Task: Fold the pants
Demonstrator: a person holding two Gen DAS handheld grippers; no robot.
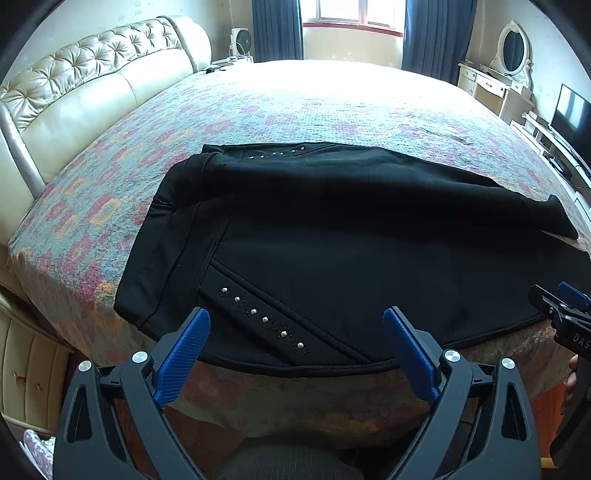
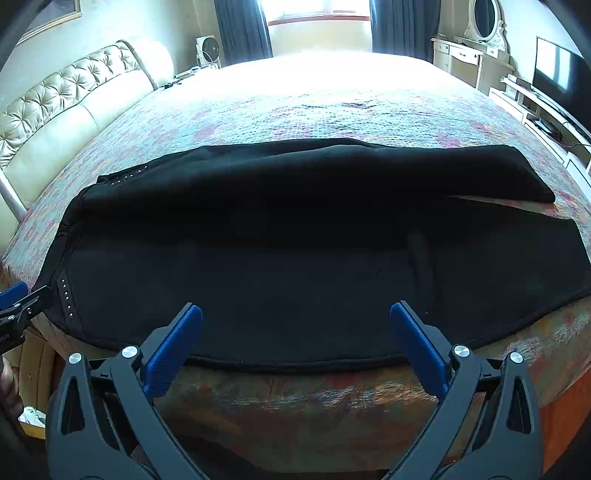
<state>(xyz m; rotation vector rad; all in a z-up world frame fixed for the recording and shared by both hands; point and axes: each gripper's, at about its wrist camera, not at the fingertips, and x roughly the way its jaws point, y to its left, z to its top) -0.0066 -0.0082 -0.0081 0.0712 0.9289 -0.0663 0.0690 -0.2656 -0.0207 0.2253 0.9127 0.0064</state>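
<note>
Black pants point(image 1: 332, 240) with silver studs lie spread along the near edge of the bed, waist to the left and legs to the right; they also fill the right wrist view point(image 2: 295, 240). My left gripper point(image 1: 297, 325) is open and empty, just in front of the studded waist part. My right gripper point(image 2: 295, 321) is open and empty, in front of the near leg's hem edge. The right gripper also shows at the right edge of the left wrist view point(image 1: 565, 310), and the left gripper at the left edge of the right wrist view point(image 2: 18, 302).
The bed has a floral cover point(image 1: 295, 110) and a cream tufted headboard point(image 1: 92, 85) at the left. A dresser with an oval mirror point(image 1: 513, 51) and a TV point(image 1: 572, 110) stand at the right. A window with dark curtains point(image 1: 351, 22) is beyond.
</note>
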